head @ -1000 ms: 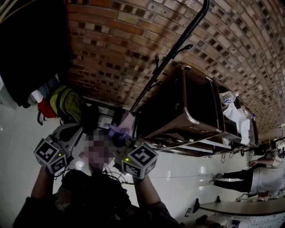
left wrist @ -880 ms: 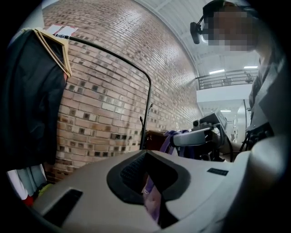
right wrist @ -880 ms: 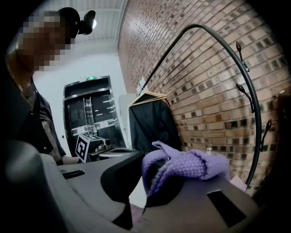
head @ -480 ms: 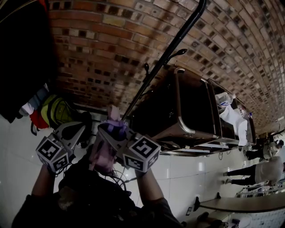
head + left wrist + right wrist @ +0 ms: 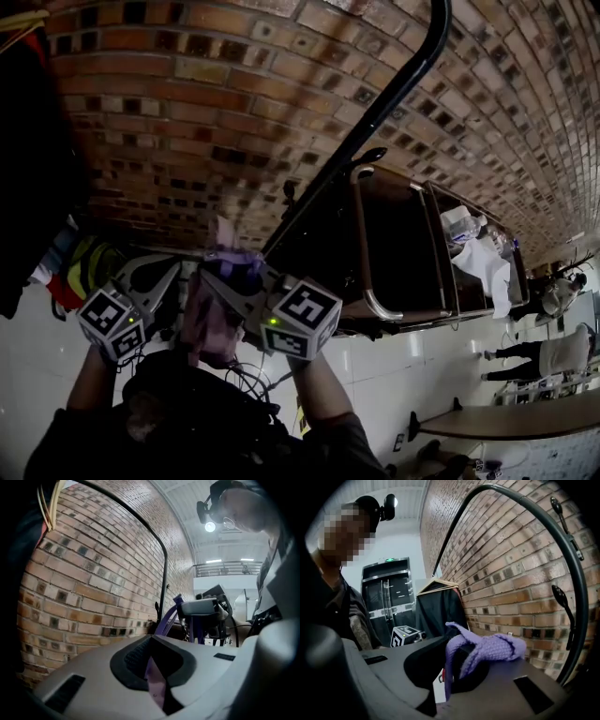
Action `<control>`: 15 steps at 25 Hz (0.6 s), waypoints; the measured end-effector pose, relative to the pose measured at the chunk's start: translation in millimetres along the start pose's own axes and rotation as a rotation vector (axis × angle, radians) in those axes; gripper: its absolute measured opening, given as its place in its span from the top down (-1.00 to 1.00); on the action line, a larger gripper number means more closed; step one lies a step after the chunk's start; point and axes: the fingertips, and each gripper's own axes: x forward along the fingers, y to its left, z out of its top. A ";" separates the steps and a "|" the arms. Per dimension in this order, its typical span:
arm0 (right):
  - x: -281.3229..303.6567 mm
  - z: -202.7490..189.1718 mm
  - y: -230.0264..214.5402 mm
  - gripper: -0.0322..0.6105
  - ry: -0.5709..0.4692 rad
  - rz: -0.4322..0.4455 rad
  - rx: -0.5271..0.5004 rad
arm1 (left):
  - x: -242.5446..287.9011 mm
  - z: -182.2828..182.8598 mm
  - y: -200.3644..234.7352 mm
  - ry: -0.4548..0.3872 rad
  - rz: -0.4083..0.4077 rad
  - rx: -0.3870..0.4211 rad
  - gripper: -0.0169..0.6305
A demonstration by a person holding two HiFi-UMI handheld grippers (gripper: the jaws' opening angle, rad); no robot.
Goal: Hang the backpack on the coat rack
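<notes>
Purple knitted fabric makes up the backpack [image 5: 208, 323], which hangs between the two grippers, clear of the coat rack [image 5: 375, 112]. Its long axis runs up and down the head view: strap end uppermost, toward the brick wall [image 5: 187, 112] and the rack's black pole, with the body hanging down toward the person. The left gripper [image 5: 167, 270] is closed on a flat purple strap [image 5: 154, 681]. The right gripper [image 5: 230, 272] is clamped on the knitted top loop [image 5: 487, 651], which bulges out past its jaws. A rack hook [image 5: 370, 155] stands up and to the right of the right gripper, not touching the loop. Against the frame half a second earlier: both holds are unchanged, the backpack's upper end sits slightly higher, the pole and hook appear larger, and the yellow-green bag [image 5: 89, 267] lies nearer the left edge.
</notes>
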 end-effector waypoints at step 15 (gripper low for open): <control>9.8 114.4 -122.6 0.87 -0.137 -0.119 -0.064 | 81.4 42.7 84.0 -0.022 -0.052 0.042 0.82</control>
